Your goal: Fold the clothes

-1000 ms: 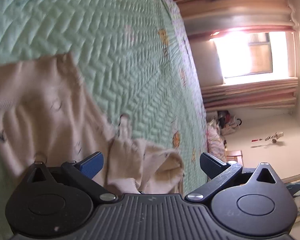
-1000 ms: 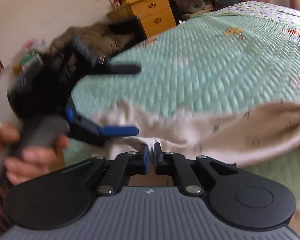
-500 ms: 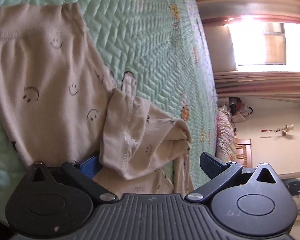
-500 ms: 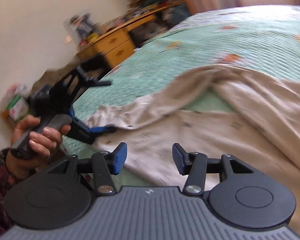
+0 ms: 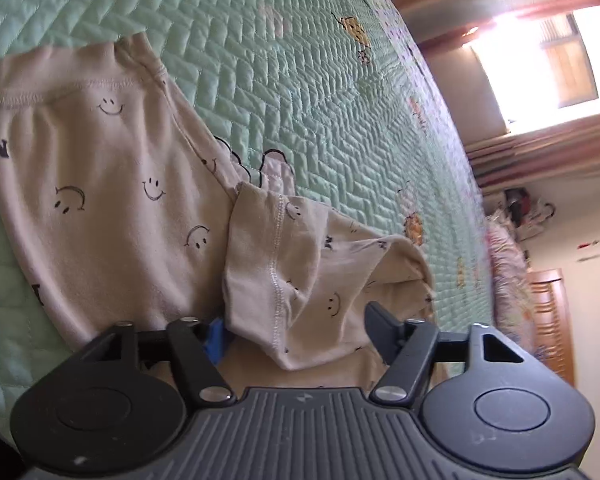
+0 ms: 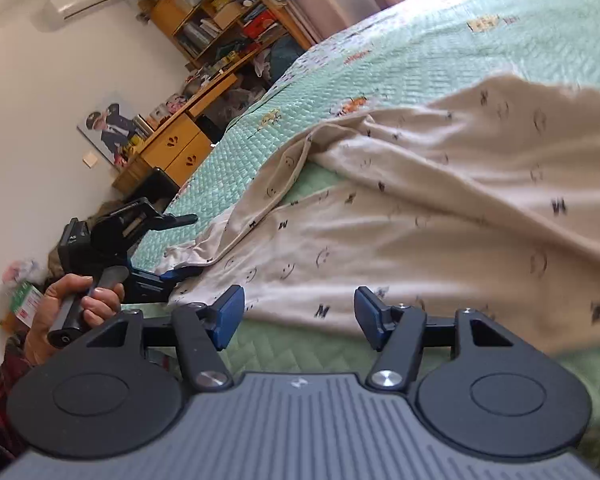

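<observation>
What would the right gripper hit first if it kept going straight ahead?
Probably the beige pants spread on the quilt: the right gripper, its jaws opening with nothing between them, points at the hem just ahead. Depth is hard to judge.

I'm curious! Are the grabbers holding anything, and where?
Nothing yet. Jaws of the left gripper are closing around a leg end of the beige smiley-print trousers; the right gripper's are opening.

We see beige pants (image 5: 112, 184) printed with black smileys and letters — on a mint-green quilt (image 5: 284, 92) stitched in herringbone, with small orange cartoon figures. Black tools carry blue pads (image 6: 231, 316).
</observation>
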`<state>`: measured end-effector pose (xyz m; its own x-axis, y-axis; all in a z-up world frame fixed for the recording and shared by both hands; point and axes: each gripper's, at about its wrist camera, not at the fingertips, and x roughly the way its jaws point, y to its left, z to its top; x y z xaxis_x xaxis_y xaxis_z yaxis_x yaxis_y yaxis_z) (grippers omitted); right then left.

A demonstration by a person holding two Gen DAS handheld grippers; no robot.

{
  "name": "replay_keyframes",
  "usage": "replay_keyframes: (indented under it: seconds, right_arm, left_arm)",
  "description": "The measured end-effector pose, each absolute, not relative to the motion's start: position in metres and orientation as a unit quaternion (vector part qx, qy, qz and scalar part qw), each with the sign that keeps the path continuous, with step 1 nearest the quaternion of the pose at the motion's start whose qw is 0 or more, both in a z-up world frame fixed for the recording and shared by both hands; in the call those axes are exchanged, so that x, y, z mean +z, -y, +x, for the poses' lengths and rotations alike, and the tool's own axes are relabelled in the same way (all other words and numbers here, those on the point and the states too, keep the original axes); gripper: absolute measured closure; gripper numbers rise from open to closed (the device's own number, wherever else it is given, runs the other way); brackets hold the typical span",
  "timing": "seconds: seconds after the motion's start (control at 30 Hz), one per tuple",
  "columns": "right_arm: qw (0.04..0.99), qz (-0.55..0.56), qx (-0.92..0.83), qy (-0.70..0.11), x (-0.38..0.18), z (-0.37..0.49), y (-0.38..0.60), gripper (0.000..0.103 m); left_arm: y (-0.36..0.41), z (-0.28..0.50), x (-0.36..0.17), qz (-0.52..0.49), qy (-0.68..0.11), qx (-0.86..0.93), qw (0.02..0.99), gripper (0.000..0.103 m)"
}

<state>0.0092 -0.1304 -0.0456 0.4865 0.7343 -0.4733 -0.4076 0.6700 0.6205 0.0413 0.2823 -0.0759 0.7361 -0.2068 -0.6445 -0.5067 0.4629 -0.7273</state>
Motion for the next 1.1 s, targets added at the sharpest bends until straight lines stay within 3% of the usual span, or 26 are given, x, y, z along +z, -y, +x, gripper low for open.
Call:
replay_keyframes:
  seconds: [0.13, 0.3, 0.47, 0.73, 1.1]
  right_arm:
    - [0.82, 0.259, 0.322, -0.396, -0.061, 0.002, 0.143, 0.039]
    - [0.804, 0.302, 0.308, -0.409, -0.073, -0.004, 0.158, 0.039]
    - [0.806, 0.318, 0.289, -0.408, -0.074, -0.009, 0.169, 0.038]
    - [0.804, 0.346, 0.252, -0.413, -0.078, -0.018, 0.192, 0.038]
    - [0.813, 0.333, 0.223, -0.422, -0.076, -0.022, 0.195, 0.036]
  left_arm:
    - [-0.283, 0.027, -0.077, -0.485, -0.358, 0.111, 0.79, 0.055]
    - [-0.273, 0.025, -0.071, -0.428, -0.375, 0.131, 0.812, 0.078]
    - [-0.259, 0.025, -0.062, -0.349, -0.392, 0.153, 0.837, 0.09]
    - [-0.228, 0.03, -0.049, -0.226, -0.402, 0.174, 0.87, 0.096]
    - [-0.214, 0.02, -0.011, -0.173, -0.357, 0.167, 0.903, 0.098]
